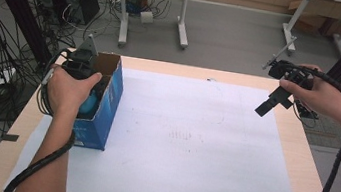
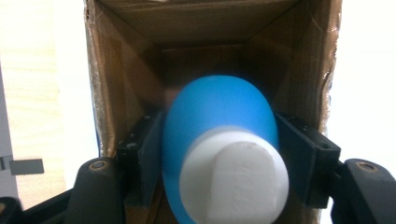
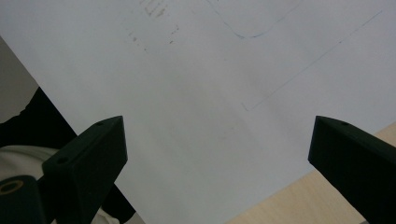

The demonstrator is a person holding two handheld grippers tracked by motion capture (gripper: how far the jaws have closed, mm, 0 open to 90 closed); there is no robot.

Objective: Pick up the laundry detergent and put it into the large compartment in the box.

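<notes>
While the left gripper (image 2: 219,154) sits inside the open blue cardboard box (image 1: 107,102) at 9 o'clock on the table (image 1: 298,144), its jaws clench a blue bottle (image 2: 219,116) with a white cap (image 2: 233,179), held just within the brown interior; right gripper (image 3: 219,154) hovers at 2 o'clock over the white sheet (image 1: 192,144), jaws spread wide, grasping nothing, well apart from the box

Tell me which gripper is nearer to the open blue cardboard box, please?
Left. The left gripper is at the open blue cardboard box, holding a blue bottle with a white cap inside it. The right gripper hovers open across the table.
</notes>
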